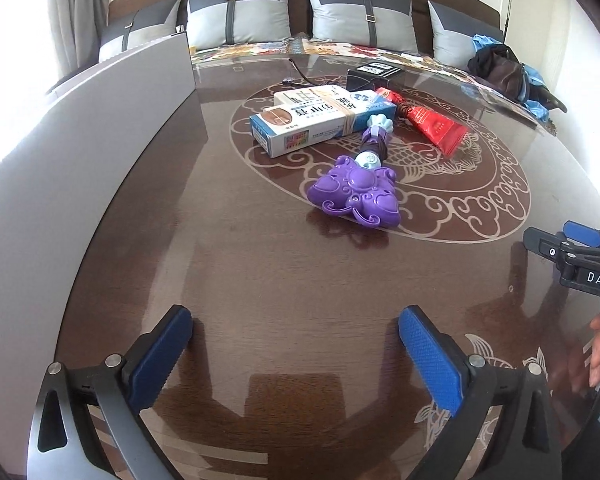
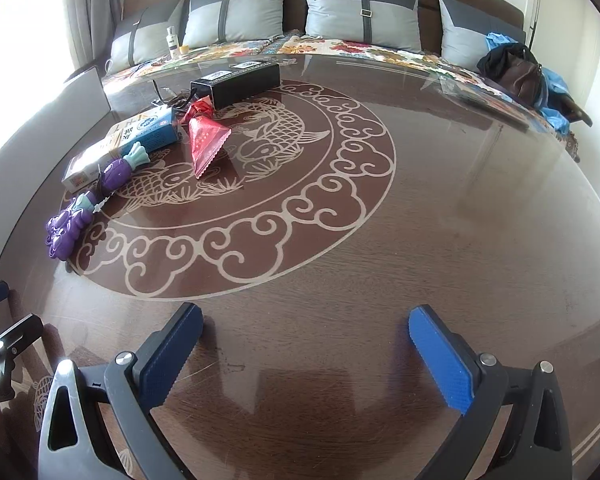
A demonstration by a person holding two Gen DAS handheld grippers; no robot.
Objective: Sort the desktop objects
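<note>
Where the pale fish-and-cloud pattern is inlaid in the dark wooden table [image 1: 284,280], the things to be sorted are gathered in one loose cluster. A purple toy [image 1: 356,194] lies nearest the left gripper, its flower-shaped head toward the camera and its handle running back to touch a blue-and-white box [image 1: 320,118], which is bound with a rubber band. Just beside the box a red packet [image 1: 436,126] is laid flat, and behind both a black box [image 1: 374,74] is set near the far edge. From the right wrist view the same group is seen at the left of the table: the purple toy [image 2: 70,226], the blue-and-white box [image 2: 140,140], the red packet [image 2: 204,140] and the black box [image 2: 240,80] — all well apart from the right gripper.

The left gripper [image 1: 296,352] is held low over bare wood with its blue pads [image 1: 432,356] spread wide, and nothing is held between them. The right gripper [image 2: 304,356] is likewise spread wide and grips nothing; its side is also caught at the right edge of the left view [image 1: 576,256].

A grey panel [image 1: 80,152] is stood along the table's left side. Beyond the table a sofa with a flowered cover carries grey cushions [image 2: 236,12], a dark bag [image 2: 516,70] — and a small white bottle [image 2: 173,40].
</note>
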